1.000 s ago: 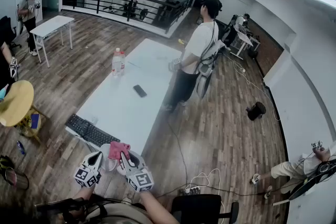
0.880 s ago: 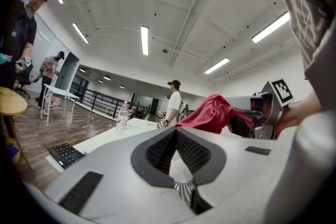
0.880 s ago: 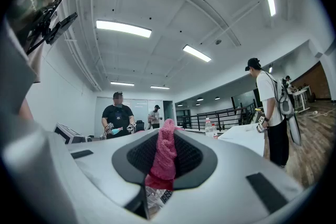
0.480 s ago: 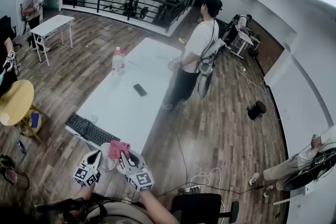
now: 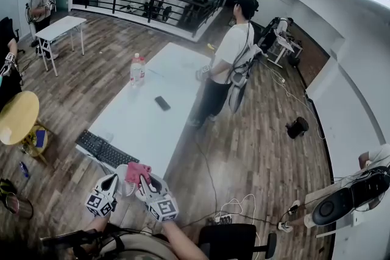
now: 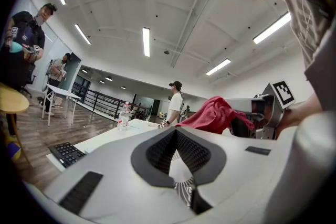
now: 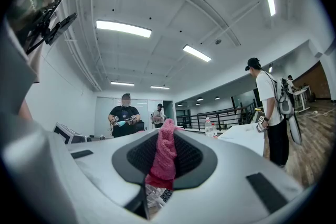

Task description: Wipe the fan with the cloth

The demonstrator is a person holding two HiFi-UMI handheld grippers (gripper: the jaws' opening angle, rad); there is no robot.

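A small white fan is held over the near end of the white table, with my left gripper shut on its edge. In the left gripper view the fan's ribbed white grille shows between the closed jaws of the left gripper. My right gripper is shut on a pink cloth, which rests bunched against the fan's top. The cloth hangs between the right gripper's pads. The cloth also shows at the right of the left gripper view.
A long white table carries a black keyboard, a phone and a bottle. A person stands at its right side. A cable and power strip lie on the wood floor by a black chair.
Both grippers, the fan and the cloth have stayed where they were. Only people in the background have shifted, and the one at the far right has gone nearly out of view.
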